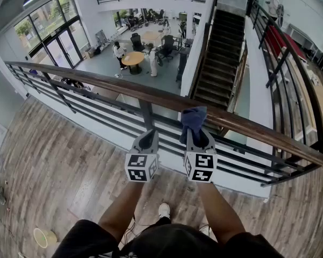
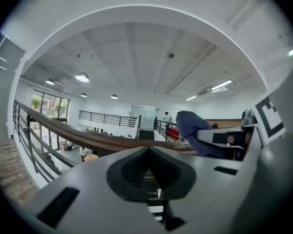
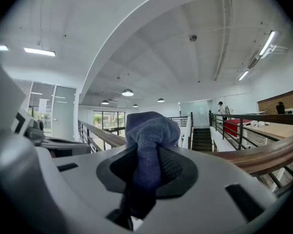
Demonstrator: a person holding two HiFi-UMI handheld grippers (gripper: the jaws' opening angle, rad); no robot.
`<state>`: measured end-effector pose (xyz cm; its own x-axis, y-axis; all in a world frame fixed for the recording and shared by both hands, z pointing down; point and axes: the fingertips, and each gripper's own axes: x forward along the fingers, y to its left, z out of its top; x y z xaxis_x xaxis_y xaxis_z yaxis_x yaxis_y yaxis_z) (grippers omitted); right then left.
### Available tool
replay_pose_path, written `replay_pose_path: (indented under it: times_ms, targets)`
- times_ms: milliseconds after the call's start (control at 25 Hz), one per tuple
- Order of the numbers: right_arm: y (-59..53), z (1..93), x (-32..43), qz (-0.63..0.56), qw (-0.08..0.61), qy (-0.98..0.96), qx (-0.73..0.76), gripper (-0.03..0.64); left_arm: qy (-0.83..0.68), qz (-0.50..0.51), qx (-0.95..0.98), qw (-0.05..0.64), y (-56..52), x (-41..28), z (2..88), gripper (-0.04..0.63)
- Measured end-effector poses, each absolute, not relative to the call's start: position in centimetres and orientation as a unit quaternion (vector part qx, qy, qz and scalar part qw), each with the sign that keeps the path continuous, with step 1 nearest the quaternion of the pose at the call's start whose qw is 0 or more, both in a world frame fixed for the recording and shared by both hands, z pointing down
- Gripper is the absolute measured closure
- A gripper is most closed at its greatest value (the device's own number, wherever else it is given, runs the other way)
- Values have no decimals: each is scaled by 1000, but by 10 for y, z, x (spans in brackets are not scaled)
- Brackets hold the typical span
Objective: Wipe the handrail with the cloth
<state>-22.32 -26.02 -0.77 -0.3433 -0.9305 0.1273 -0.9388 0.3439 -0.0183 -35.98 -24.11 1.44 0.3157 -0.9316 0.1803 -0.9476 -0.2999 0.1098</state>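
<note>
A brown wooden handrail (image 1: 124, 93) tops a black metal railing and runs from upper left to lower right in the head view. My right gripper (image 1: 196, 134) is shut on a bunched dark blue cloth (image 1: 194, 118), which sits right at the rail's near edge. The cloth (image 3: 149, 130) bulges out past the jaws in the right gripper view, with the handrail (image 3: 263, 157) at the right. My left gripper (image 1: 147, 138) is shut with nothing in it, just short of the rail beside a black post (image 1: 146, 114). The left gripper view shows the handrail (image 2: 88, 139) and the cloth (image 2: 195, 130).
Beyond the railing is a drop to a lower floor with tables, chairs and people (image 1: 134, 55). A dark staircase (image 1: 218, 61) descends at the right. I stand on a wooden floor (image 1: 59, 160); a roll of tape (image 1: 41, 237) lies at lower left.
</note>
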Motion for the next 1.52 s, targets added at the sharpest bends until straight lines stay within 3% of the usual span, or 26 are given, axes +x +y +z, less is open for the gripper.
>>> replay_pose_path:
  times_ms: [280, 680, 920, 1520]
  targets:
    - [-354, -4, -301, 46, 72, -821, 565, 526, -611, 31, 787, 83, -310, -438, 4, 597]
    - [-440, 10, -383, 95, 114, -799, 583, 526, -605, 52, 791, 74, -376, -468, 12, 597]
    - [-465, 31, -399, 165, 156, -776, 589, 526, -614, 54, 785, 68, -390, -482, 7, 597]
    - [-462, 39, -362, 152, 189, -766, 595, 525, -602, 102, 786, 101, -402, -463, 3, 597]
